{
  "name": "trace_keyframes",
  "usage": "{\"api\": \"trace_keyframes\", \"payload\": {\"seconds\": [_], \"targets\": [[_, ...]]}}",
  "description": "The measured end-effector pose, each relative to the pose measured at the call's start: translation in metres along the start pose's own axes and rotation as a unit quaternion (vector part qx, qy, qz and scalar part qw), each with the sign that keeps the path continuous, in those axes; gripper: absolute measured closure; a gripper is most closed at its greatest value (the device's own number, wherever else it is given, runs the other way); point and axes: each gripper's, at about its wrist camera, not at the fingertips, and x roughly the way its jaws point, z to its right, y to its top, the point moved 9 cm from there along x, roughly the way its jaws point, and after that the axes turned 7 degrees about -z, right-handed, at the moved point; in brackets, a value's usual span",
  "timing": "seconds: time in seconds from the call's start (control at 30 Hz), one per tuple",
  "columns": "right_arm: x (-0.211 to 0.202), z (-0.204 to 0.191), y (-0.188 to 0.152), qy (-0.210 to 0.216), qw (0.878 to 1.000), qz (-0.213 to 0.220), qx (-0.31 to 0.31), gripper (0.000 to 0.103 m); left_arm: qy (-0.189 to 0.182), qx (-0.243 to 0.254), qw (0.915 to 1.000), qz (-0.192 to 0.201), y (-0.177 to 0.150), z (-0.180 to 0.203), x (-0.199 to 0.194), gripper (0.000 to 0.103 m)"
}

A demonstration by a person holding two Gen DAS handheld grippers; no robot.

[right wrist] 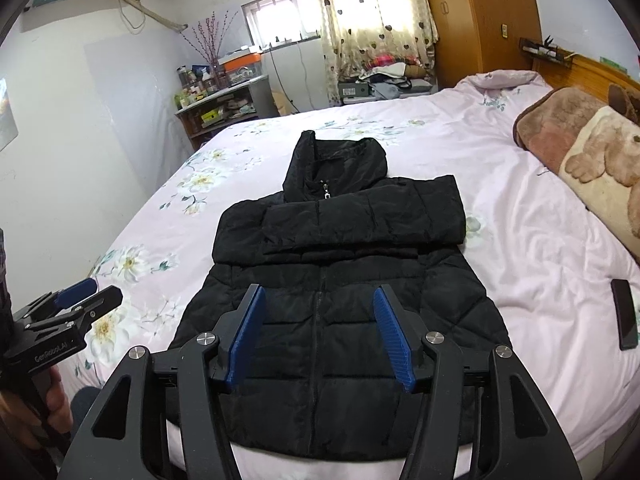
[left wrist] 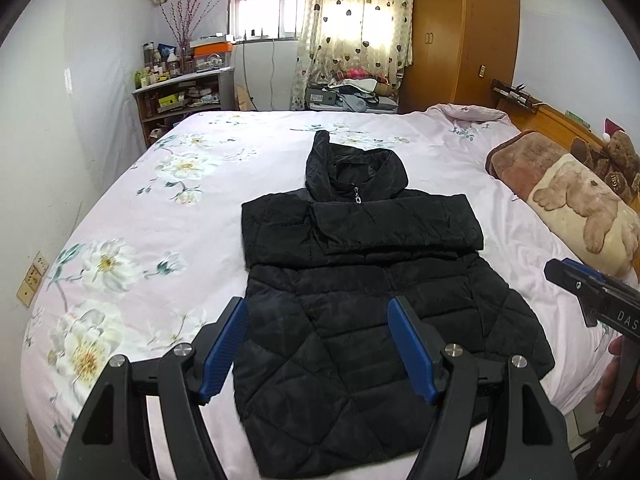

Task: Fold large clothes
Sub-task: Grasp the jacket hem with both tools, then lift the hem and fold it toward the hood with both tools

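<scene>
Lying flat in the middle of both frames is the black quilted puffer jacket with a hood (left wrist: 360, 280), spread front-up on the bed with the pale pink floral cover (left wrist: 160, 216). Hood points toward the top of the frame, hem toward the bottom edge, and both sleeves are folded across the chest so they make one thick band under the collar. Zipper looks done up, with a little silver pull (right wrist: 327, 192) showing at the neck.

Left gripper (left wrist: 318, 350) sits at the bottom of the left wrist view, blue-padded fingers (left wrist: 226, 350) spread wide apart with nothing between them, hovering over the lower left part of the jacket. Right gripper (right wrist: 320, 334) is in the same sort of pose in its own view, fingers (right wrist: 394, 338) apart and empty, over the hem around the zipper line. Can't tell if either one actually touches the fabric.

At the right side of the frame there's a brown and cream plush blanket with a bear picture (left wrist: 576, 200), and a dark phone-like slab (right wrist: 624, 314) lies on the cover at the right edge. A tall wooden wardrobe (left wrist: 460, 32) and a heart-print curtain (left wrist: 356, 28) fill the top.
</scene>
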Motion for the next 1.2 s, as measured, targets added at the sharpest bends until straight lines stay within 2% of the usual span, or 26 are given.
{"api": "trace_keyframes", "payload": {"seconds": [0.27,0.53,0.8,1.0,1.2], "targets": [[0.042,0.019,0.045,0.006,1.0,-0.021,0.007,0.046,-0.01,0.013,0.9998,-0.01,0.056,0.001,0.053,0.029],[0.119,0.039,0.118,-0.007,0.999,-0.042,-0.011,0.046,-0.004,0.036,0.9993,-0.011,0.133,0.004,0.13,0.028],[0.208,0.072,0.184,-0.011,0.998,-0.065,0.0,0.046,-0.03,0.027,0.9984,-0.04,0.192,0.008,0.24,0.028],[0.286,0.1,0.211,-0.019,0.995,-0.093,0.014,0.046,-0.018,0.022,0.9981,-0.054,0.223,0.004,0.322,0.027],[0.351,0.122,0.247,-0.022,0.994,-0.102,0.031,0.046,0.0,0.033,0.9966,-0.076,0.241,0.004,0.399,0.026]]}}
